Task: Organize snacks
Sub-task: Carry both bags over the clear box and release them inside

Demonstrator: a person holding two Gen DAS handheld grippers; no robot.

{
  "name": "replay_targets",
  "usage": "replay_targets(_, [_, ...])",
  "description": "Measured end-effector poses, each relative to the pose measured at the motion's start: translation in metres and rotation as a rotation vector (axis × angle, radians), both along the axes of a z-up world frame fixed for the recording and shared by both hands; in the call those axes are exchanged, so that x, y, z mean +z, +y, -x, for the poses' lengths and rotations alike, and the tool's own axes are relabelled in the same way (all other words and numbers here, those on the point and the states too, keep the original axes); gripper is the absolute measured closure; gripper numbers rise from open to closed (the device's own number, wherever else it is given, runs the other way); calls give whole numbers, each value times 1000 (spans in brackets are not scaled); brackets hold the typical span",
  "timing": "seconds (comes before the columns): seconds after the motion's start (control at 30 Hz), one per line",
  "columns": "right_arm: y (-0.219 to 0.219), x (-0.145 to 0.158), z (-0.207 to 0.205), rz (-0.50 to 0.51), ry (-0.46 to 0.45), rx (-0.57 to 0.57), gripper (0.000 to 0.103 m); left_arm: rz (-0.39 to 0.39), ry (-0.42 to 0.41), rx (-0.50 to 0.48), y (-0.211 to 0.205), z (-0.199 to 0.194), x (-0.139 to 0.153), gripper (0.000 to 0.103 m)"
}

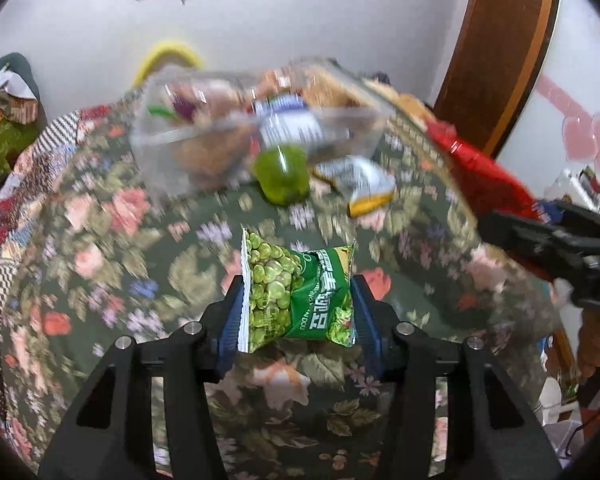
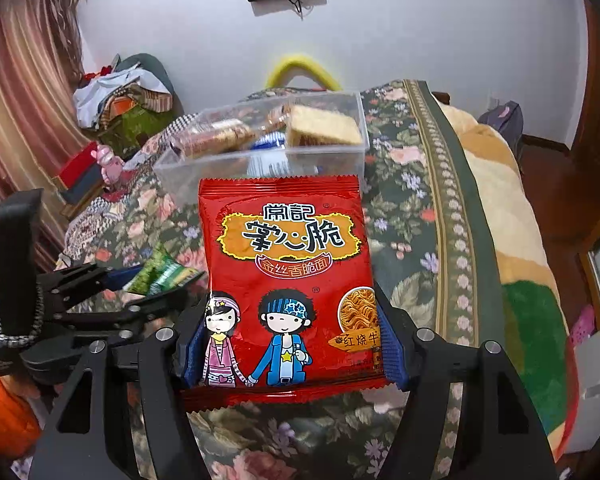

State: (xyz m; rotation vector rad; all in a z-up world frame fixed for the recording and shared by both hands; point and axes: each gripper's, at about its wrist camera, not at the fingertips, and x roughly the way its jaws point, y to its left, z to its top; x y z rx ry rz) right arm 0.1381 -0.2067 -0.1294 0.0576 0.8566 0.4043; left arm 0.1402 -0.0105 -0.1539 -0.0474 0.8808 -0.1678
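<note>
My left gripper [image 1: 296,300] is shut on a green pea snack packet [image 1: 296,292], held above the floral blanket. My right gripper [image 2: 288,336] is shut on a red crispy-noodle packet [image 2: 286,280]; that packet also shows at the right of the left wrist view [image 1: 484,168]. A clear plastic box [image 2: 260,148] with several snacks in it stands on the bed ahead of both grippers; in the left wrist view it [image 1: 236,136] is blurred. The left gripper with the green packet [image 2: 160,272] shows to the left in the right wrist view.
A green jelly cup [image 1: 284,176] and a white-and-yellow packet [image 1: 360,184] lie on the floral blanket [image 1: 100,240] beside the box. A yellow handle [image 2: 300,66] sticks up behind the box. Clothes are piled at the left [image 2: 120,96]. The bed edge runs along the right [image 2: 496,220].
</note>
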Motion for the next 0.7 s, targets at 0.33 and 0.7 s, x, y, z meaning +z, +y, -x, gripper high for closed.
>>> replay_targets(0.33, [21,36,-31,-9,-106,-3,38,38,-146,42,29,-22,61,52])
replay_targets(0.7, [48,49,-88,6,-184,3,38,-10,-212,117,58,-90,83,52])
